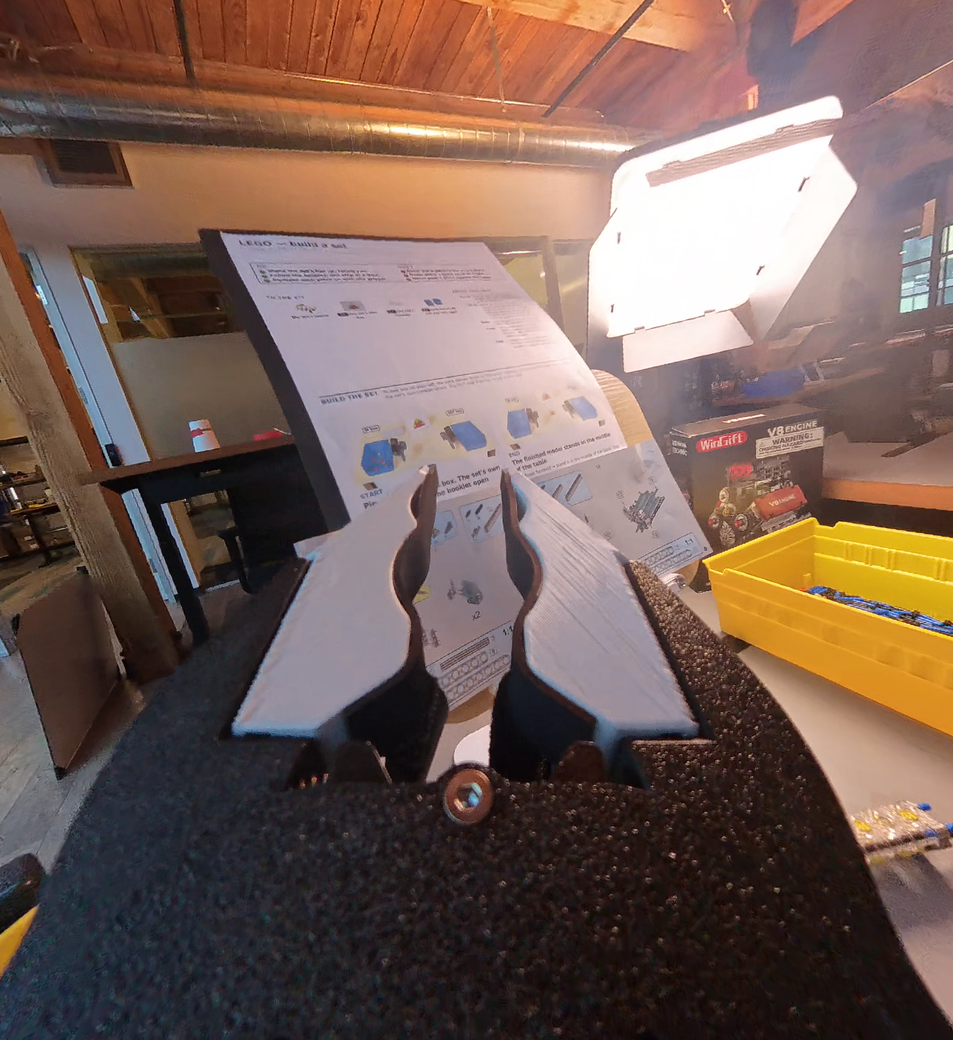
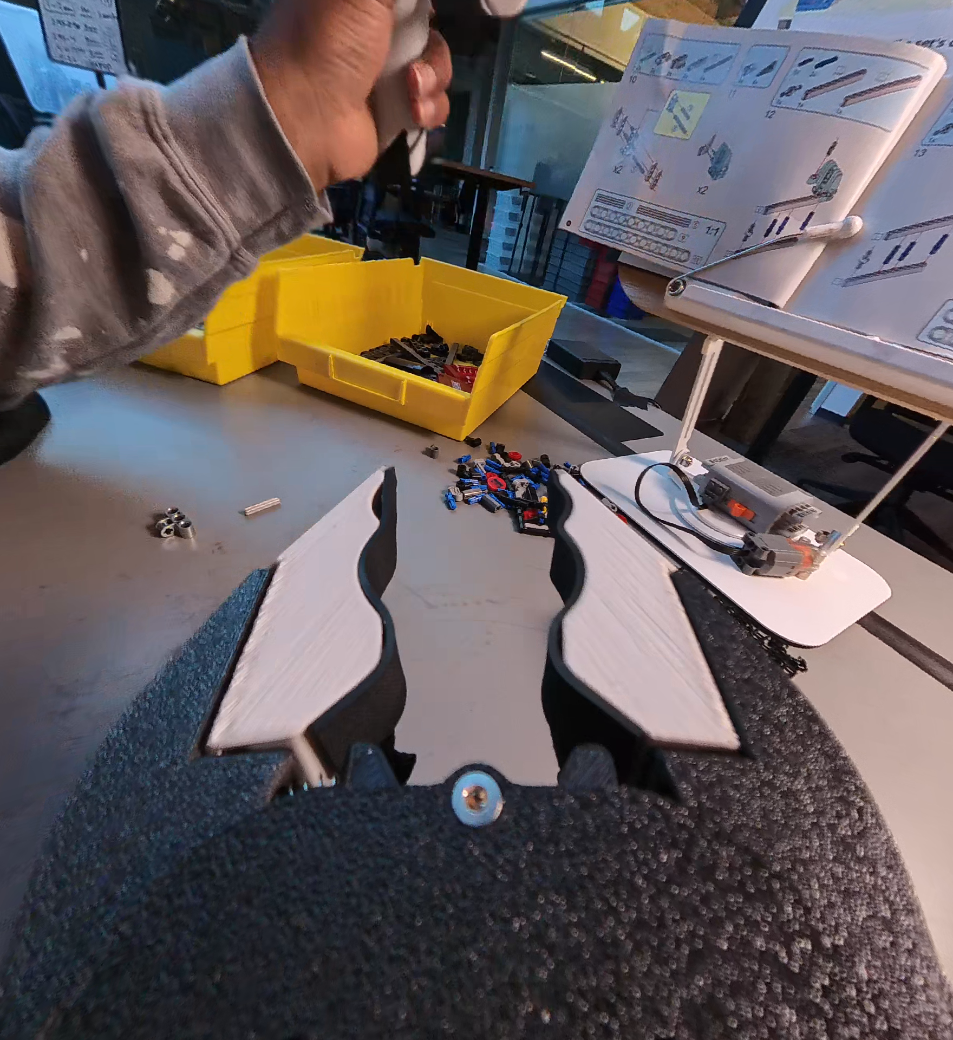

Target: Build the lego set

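My left gripper (image 1: 468, 478) is raised off the table, open by a narrow gap and empty. It points at a printed instruction sheet (image 1: 418, 349) on a tilted stand. My right gripper (image 2: 473, 473) is open wide and empty, low over the grey table (image 2: 125, 591). Just beyond its tips lies a pile of small blue, black and red building parts (image 2: 499, 489). To its right a grey motor with a black cable (image 2: 744, 495) rests on the stand's white base plate (image 2: 800, 608). An open instruction booklet (image 2: 744, 140) sits on the stand above.
A yellow bin (image 2: 378, 388) with black and red parts stands behind the pile, another (image 2: 238, 337) beside it. Small metal bushes (image 2: 173, 523) and a short grey axle (image 2: 262, 505) lie at left. A person's sleeve and hand (image 2: 125, 225) reach overhead. The left view shows a yellow bin (image 1: 800, 636), a kit box (image 1: 744, 478) and a bright lamp panel (image 1: 716, 236). There is about 30 cm between the tips of the two grippers.
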